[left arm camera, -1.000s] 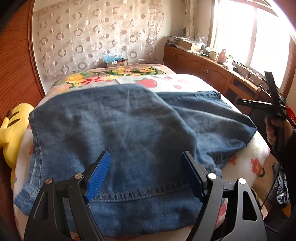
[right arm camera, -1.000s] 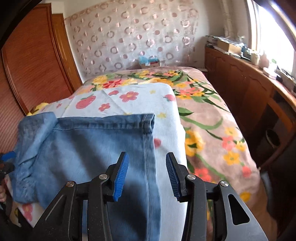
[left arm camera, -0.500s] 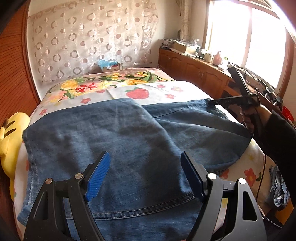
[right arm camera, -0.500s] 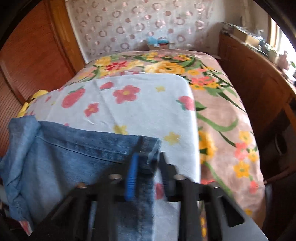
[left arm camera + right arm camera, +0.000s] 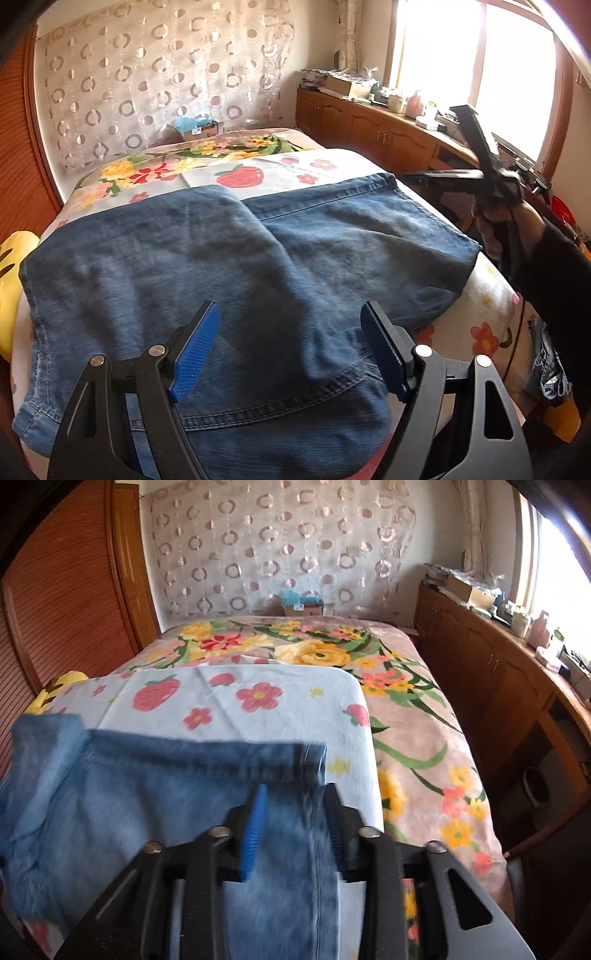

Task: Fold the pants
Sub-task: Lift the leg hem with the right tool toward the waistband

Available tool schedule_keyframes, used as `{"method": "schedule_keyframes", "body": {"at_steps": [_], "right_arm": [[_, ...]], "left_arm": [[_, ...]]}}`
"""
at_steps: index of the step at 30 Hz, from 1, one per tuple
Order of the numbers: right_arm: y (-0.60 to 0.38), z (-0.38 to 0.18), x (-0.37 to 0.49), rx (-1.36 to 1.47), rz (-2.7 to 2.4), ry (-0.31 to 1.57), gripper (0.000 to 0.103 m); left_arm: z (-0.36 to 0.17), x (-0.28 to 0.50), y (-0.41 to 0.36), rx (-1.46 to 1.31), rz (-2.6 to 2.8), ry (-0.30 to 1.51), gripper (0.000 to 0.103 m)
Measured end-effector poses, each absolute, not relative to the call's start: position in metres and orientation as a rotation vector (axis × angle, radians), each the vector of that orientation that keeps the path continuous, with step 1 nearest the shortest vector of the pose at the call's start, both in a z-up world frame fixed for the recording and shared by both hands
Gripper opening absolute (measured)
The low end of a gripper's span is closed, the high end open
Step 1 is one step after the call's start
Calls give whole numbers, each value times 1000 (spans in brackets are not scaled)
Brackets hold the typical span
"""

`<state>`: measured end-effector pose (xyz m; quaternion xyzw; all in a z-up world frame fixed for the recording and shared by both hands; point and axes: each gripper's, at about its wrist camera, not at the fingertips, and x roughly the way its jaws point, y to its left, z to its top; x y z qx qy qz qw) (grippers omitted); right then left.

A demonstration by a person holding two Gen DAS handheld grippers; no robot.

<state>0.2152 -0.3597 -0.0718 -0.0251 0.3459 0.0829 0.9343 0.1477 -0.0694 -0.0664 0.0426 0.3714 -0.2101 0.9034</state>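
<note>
Blue denim pants (image 5: 258, 258) lie folded across the near end of the bed, their hem along the far side. My left gripper (image 5: 291, 350) hovers open over the near edge, nothing between its blue pads (image 5: 195, 354). My right gripper (image 5: 295, 823) sits at the far right hem corner (image 5: 295, 760), its jaws opening. The denim (image 5: 147, 794) lies loose between the pads, which do not press on it. In the left wrist view the right gripper (image 5: 443, 179) shows beside that corner, held by a hand (image 5: 491, 229) in a dark sleeve.
A pale sheet with strawberries (image 5: 258, 694) covers the floral bedspread (image 5: 424, 738). A yellow plush toy (image 5: 11, 280) lies at the left edge. Wooden cabinets (image 5: 498, 686) line the right wall under the window. Clothes (image 5: 550, 369) lie on the floor at the right.
The right gripper moved to the hem corner, shut on it half a second ago and now has its jaws apart again. The pant leg lies flatter and further right. The left gripper stays open.
</note>
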Motion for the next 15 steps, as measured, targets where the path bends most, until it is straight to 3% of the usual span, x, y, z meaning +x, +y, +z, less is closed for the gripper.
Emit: {"method": "schedule_keyframes", "body": {"at_steps": [15], "right_arm": [[-387,-85,98,61,99,700,44]], "left_arm": [[-65,148,-87,107,-448,758,79]]}}
